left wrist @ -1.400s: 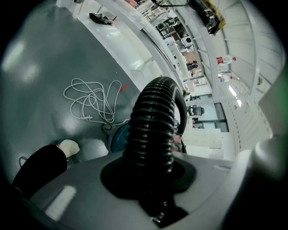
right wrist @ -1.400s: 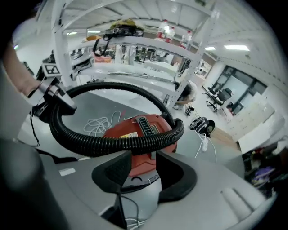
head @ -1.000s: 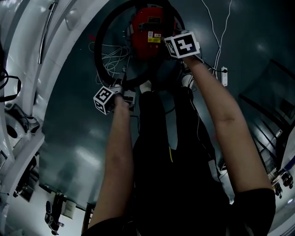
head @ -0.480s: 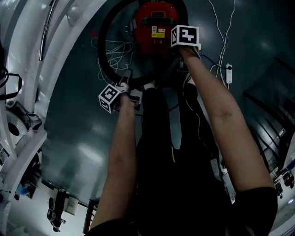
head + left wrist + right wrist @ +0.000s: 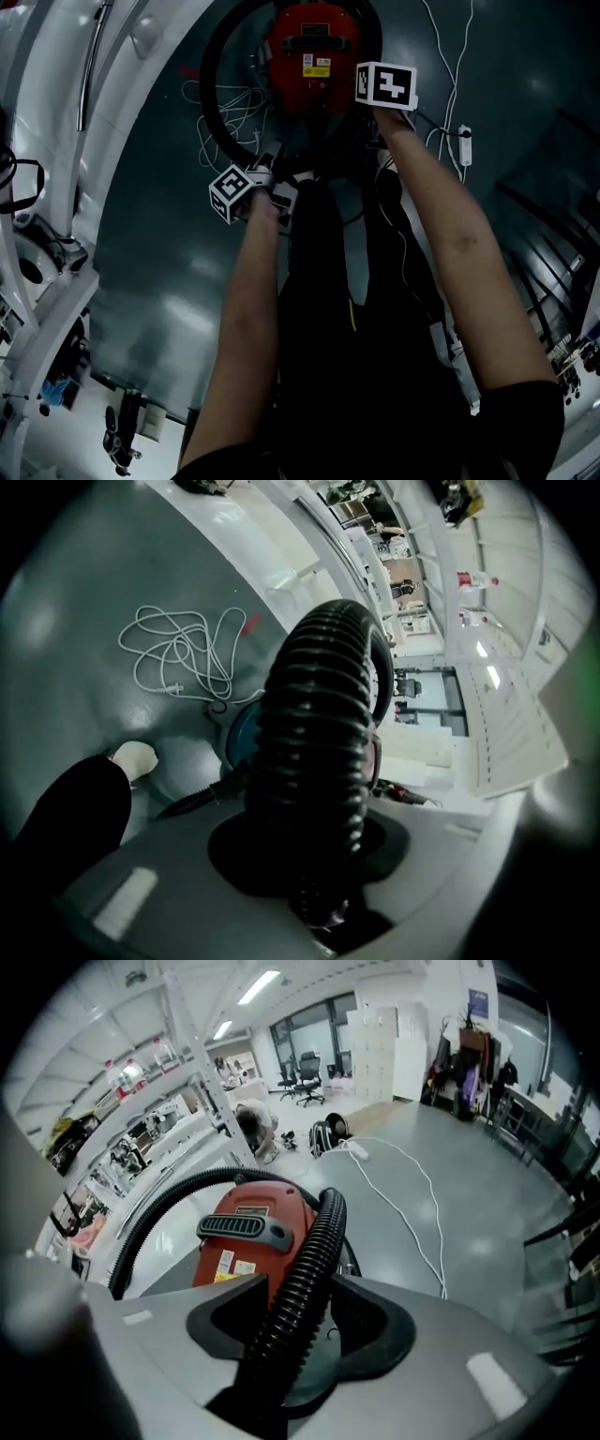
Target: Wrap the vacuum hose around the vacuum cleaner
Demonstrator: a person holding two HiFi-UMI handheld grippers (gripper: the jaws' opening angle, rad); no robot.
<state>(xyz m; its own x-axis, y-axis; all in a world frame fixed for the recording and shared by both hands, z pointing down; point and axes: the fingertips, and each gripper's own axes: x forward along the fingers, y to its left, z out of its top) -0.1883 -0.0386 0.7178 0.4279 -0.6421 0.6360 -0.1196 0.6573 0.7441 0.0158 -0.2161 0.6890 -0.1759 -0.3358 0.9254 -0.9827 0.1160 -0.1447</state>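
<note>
The red vacuum cleaner point(image 5: 314, 47) stands on the grey floor ahead of my feet, also seen in the right gripper view point(image 5: 248, 1237). Its black ribbed hose point(image 5: 208, 103) arcs round its left side. My left gripper point(image 5: 267, 178) is at the loop's near end, shut on the thick hose point(image 5: 314, 733), which fills the space between its jaws. My right gripper point(image 5: 380, 94) hovers at the cleaner's right. The hose point(image 5: 305, 1279) runs between its jaws, which have just been closing; a thin gap still shows beside the hose.
A tangle of white cable point(image 5: 183, 658) lies on the floor left of the cleaner. Another white cable with a plug block point(image 5: 459, 141) runs on the right. My dark trouser legs point(image 5: 347, 309) are below. White shelving point(image 5: 56, 187) lines the left side.
The left gripper has moved up and right toward the cleaner with the hose. The right gripper has shifted slightly right and rolled. The hose loop sits closer round the cleaner.
</note>
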